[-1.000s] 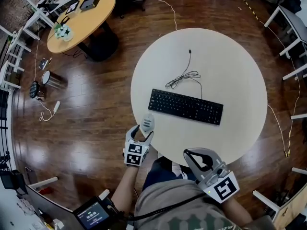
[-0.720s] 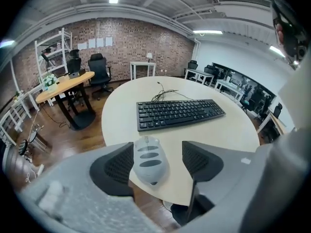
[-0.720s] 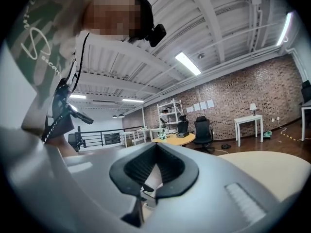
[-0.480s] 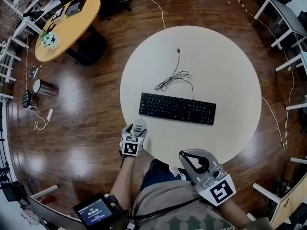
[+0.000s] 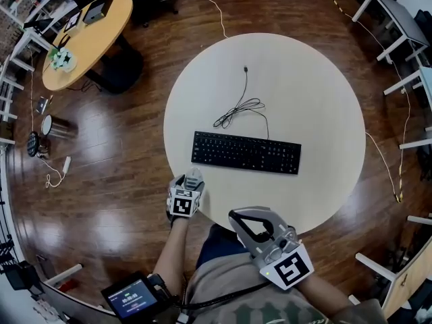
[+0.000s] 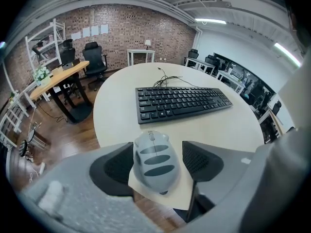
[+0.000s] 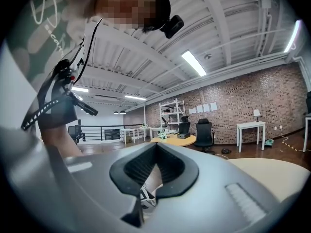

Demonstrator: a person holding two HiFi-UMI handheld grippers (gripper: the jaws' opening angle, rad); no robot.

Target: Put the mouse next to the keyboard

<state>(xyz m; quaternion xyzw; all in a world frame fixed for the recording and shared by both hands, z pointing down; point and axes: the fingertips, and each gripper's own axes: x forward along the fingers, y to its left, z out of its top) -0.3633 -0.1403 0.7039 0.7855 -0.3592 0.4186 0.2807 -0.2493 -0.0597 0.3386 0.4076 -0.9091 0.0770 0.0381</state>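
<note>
Our left tool (image 6: 158, 152) stands wide, its jaws having just opened, and the mouse (image 6: 154, 165) sits released between the pads, close against the left one and clear of the right. The mouse lies on the bench (image 6: 228, 125) at its near edge, near the keyboard (image 6: 182, 102) but apart from it. Our right tool (image 7: 155, 147) is clenched on nothing, off the bench's edge.

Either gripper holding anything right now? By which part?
Nothing is held. The mouse lies on the table edge between the left gripper's jaws, which have just opened, with a gap beside it. The right gripper is shut and empty.
</note>
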